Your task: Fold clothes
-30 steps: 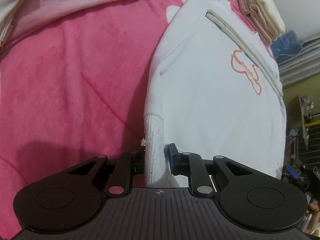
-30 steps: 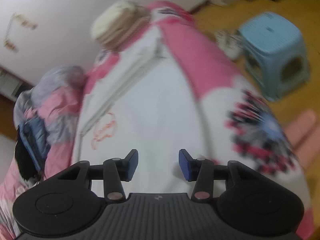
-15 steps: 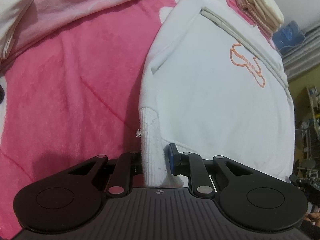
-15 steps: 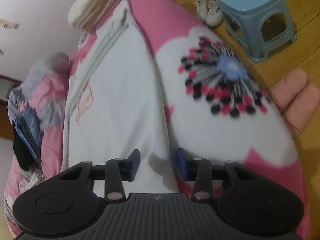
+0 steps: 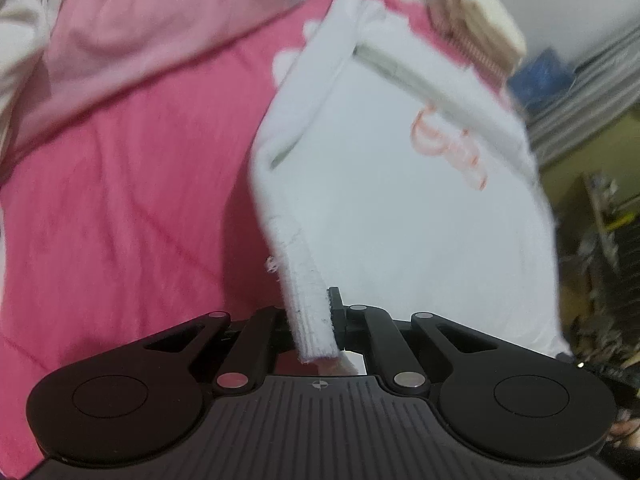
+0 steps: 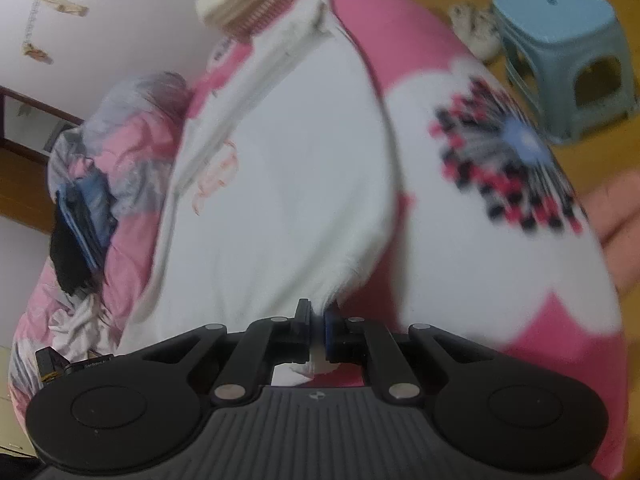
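A white sweatshirt [image 5: 400, 184] with an orange outline print lies flat on a pink blanket [image 5: 120, 200]. My left gripper [image 5: 310, 320] is shut on its ribbed hem corner [image 5: 308, 300], which stands up between the jaws. In the right wrist view the same white sweatshirt [image 6: 280, 168] spreads ahead, and my right gripper [image 6: 317, 328] is shut on the opposite hem corner, a thin white edge pinched between the jaws. Both current views are blurred by motion.
A folded stack of cream and striped clothes [image 5: 476, 32] sits beyond the sweatshirt's collar. A crumpled pile of pink and grey bedding [image 6: 112, 152] lies left. A light blue stool [image 6: 560, 40] and shoes [image 6: 476, 28] stand on the wooden floor at right.
My right gripper went from open above the sweatshirt to shut on its hem edge. The left gripper kept its hold and the hem corner now rises off the blanket.
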Motion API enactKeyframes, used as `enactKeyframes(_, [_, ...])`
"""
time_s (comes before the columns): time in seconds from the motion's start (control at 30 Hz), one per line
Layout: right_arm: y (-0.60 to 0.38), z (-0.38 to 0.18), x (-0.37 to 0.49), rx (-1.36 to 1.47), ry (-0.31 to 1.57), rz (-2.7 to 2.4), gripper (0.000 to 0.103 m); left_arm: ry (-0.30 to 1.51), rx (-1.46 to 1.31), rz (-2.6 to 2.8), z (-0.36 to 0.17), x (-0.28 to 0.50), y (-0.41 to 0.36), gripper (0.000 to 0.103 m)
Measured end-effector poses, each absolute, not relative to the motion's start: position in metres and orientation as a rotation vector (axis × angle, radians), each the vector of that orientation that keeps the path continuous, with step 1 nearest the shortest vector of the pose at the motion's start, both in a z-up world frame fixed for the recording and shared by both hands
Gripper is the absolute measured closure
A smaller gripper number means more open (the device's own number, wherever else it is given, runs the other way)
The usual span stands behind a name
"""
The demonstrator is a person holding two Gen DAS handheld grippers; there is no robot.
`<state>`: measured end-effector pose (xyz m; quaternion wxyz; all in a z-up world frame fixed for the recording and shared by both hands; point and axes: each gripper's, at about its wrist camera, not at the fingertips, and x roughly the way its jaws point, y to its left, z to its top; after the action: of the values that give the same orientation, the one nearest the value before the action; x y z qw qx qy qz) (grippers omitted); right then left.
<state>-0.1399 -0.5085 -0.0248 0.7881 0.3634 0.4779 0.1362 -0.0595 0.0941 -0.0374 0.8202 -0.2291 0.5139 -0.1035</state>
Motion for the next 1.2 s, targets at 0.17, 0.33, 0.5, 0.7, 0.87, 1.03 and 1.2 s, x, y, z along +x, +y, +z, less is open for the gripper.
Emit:
enactKeyframes(0.17, [-0.504, 0.015, -0.098, 0.692, 0.964, 0.34, 0.097, 1.057, -0.409, -0.276, 0.004, -0.033, 0.083, 0.1])
enactKeyframes(0.33, [-0.496, 0.054, -0.04, 0.556, 0.923, 0.375, 0.097, 1.014, -0.305, -0.265, 0.044, 0.011, 0.073, 0.1])
enactKeyframes(0.5, [-0.486, 0.078, 0.016, 0.459, 0.906, 0.38, 0.097, 0.979, -0.154, -0.231, 0.056, 0.058, 0.052, 0.1])
enactKeyframes(0.7, [-0.481, 0.088, 0.075, 0.41, 0.884, 0.345, 0.097, 0.935, -0.137, -0.213, 0.054, 0.107, 0.036, 0.1])
enactKeyframes(0.87, [-0.483, 0.087, 0.12, 0.428, 0.839, 0.3, 0.097, 0.879, -0.212, -0.153, 0.047, 0.149, 0.035, 0.1])
enactKeyframes(1.03, [-0.486, 0.081, 0.168, 0.468, 0.789, 0.259, 0.097, 0.775, -0.238, -0.115, 0.041, 0.187, 0.028, 0.1])
enactKeyframes(1.2, [-0.488, 0.07, 0.213, 0.508, 0.752, 0.221, 0.097, 0.705, -0.266, -0.091, 0.033, 0.224, 0.018, 0.1])
